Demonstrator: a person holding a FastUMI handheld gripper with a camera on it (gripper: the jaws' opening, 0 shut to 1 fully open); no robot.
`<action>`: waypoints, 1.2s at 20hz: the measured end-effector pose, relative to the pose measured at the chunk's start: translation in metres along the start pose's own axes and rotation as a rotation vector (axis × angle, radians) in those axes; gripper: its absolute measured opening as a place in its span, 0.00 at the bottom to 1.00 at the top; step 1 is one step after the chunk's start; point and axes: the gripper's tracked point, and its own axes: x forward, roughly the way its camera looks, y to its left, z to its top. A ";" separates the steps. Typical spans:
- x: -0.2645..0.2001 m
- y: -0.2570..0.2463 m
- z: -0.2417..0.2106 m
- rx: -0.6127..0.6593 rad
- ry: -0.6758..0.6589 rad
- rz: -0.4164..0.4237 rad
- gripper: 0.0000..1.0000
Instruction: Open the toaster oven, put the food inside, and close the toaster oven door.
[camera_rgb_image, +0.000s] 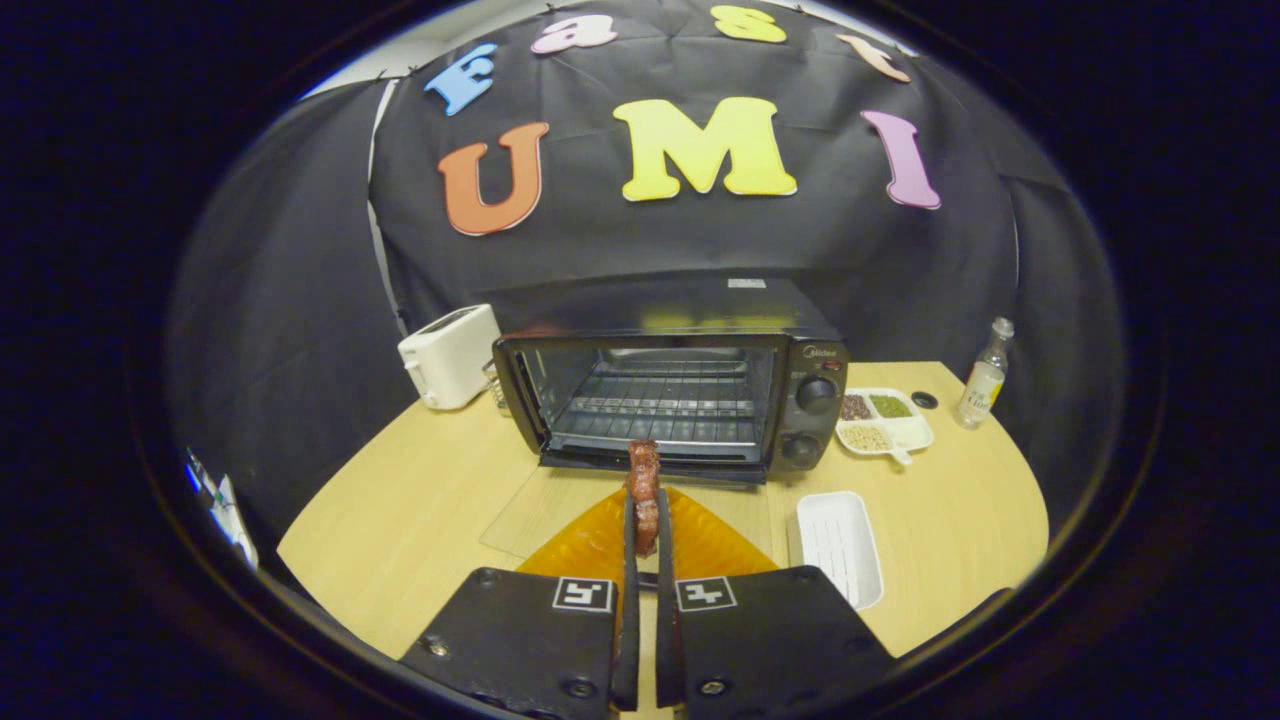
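Wooden tabletop is bearing the toaster oven (672, 400), its door (590, 505) seemingly lying open. Gripper (645, 525) is pinching the food (643, 490) just before it; loading and closing remain.

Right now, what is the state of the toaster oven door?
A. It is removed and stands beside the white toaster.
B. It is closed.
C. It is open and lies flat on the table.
C: the glass door lies folded down before the toaster oven, whose rack shows, while the gripper holds the food.
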 end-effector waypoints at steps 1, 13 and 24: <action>0.011 0.002 0.002 0.017 -0.013 -0.001 0.10; 0.127 0.015 0.048 0.623 -0.183 0.195 0.10; 0.192 -0.008 0.033 0.629 -0.180 0.217 0.10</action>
